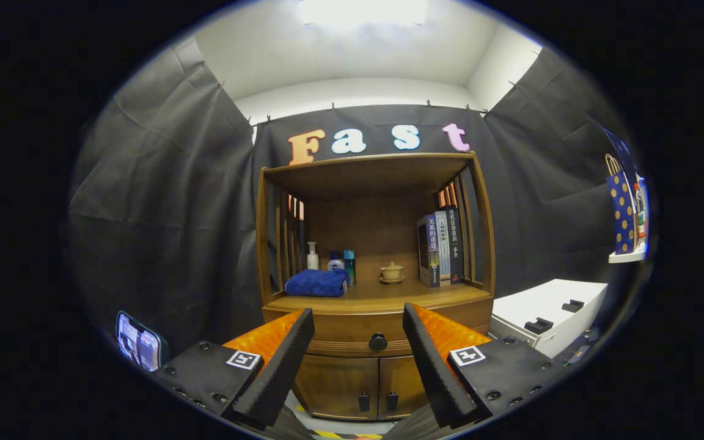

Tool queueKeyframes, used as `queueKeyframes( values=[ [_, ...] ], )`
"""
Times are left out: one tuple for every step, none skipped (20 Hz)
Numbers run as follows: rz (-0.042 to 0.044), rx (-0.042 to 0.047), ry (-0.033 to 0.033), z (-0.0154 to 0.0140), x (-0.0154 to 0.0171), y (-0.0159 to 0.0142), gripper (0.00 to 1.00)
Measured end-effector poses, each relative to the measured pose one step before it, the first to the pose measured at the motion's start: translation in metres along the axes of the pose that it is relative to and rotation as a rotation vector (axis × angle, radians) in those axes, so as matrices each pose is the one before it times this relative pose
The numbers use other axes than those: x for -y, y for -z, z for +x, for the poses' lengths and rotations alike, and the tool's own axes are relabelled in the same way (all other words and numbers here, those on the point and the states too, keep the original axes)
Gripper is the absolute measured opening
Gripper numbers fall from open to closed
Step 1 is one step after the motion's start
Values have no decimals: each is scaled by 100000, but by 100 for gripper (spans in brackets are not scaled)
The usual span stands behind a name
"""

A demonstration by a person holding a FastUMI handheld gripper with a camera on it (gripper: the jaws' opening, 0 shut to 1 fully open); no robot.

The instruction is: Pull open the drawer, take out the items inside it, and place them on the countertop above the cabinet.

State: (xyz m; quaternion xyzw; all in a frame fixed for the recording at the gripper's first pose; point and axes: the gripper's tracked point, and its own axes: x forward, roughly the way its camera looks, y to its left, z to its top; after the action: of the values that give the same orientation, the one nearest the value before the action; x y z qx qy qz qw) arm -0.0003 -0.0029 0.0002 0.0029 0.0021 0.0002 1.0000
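Observation:
A wooden cabinet (376,244) stands ahead against the booth's wall. Its drawer (358,333) is closed, with a round black knob (377,341) in the middle of its front. My gripper (358,321) is open, some way in front of the cabinet, and the knob shows in the gap between its black-padded orange fingers (288,360). Nothing is held. The countertop (382,296) above the drawer carries a folded blue towel (317,283), three bottles (331,259), a small lidded cup (392,271) on a saucer and upright books (442,245). What is inside the drawer is hidden.
Two lower cabinet doors (358,385) with black handles sit under the drawer. A white box (547,315) stands to the right of the cabinet. A dotted blue bag (624,211) rests on a small shelf at far right. A phone (138,349) stands at the left.

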Motion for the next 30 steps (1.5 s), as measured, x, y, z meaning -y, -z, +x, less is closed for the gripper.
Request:
queueKeyframes(
  values=[
    [369, 500, 74, 228, 93, -208, 97],
    [33, 985, -214, 465, 162, -472, 97],
    [-429, 1212, 378, 659, 318, -345, 97],
    [-951, 1628, 625, 981, 348, -376, 97],
    [-1490, 2020, 415, 1269, 274, -382, 97],
    [-1634, 2012, 548, 1445, 201, -497, 97],
    [-1987, 901, 268, 1491, 227, 72, 97],
    [-1338, -633, -8, 1675, -88, 414, 97],
    [-737, -1331, 54, 1668, -95, 863, 97],
    [-889, -1007, 84, 1689, -83, 605, 97],
    [-1068, -308, 761, 1495, -34, 938, 97],
    [-1451, -980, 448, 1572, -24, 1185, 97],
    [-792, -2276, -9, 1479, -238, 1769, 97],
    [1006, -2889, -552, 1328, -309, 1938, 97],
    [2666, -1736, -2169, 1092, -530, 1704, 97],
    [2449, -2436, -1924, 802, -288, 2441, 97],
    [1496, -5438, 751, 458, 208, 2391, 97],
    [828, -4851, 1530, 787, 262, 1803, 97],
    [314, -2415, 1187, 747, 387, 1739, 97],
    [-25, -2273, 1372, 856, 557, 1612, 97],
    [-445, -2117, 980, 995, 498, 1437, 97],
    [-317, -1959, 676, 971, 402, 1173, 97],
    [-44, -1355, 373, 751, 298, 947, 98],
    [434, -1599, 281, 528, 136, 828, 96],
    [912, -850, 46, 117, 285, 607, 95],
    [1082, -545, 82, 28, 281, 229, 94],
    [471, -679, -218, 43, 116, 244, 93],
    [-36, -937, -1047, -39, -97, 217, 92],
    [-170, -838, -1155, 52, -143, 252, 90],
    [-213, -1118, -632, -14, -54, 280, 84]
  ],
)
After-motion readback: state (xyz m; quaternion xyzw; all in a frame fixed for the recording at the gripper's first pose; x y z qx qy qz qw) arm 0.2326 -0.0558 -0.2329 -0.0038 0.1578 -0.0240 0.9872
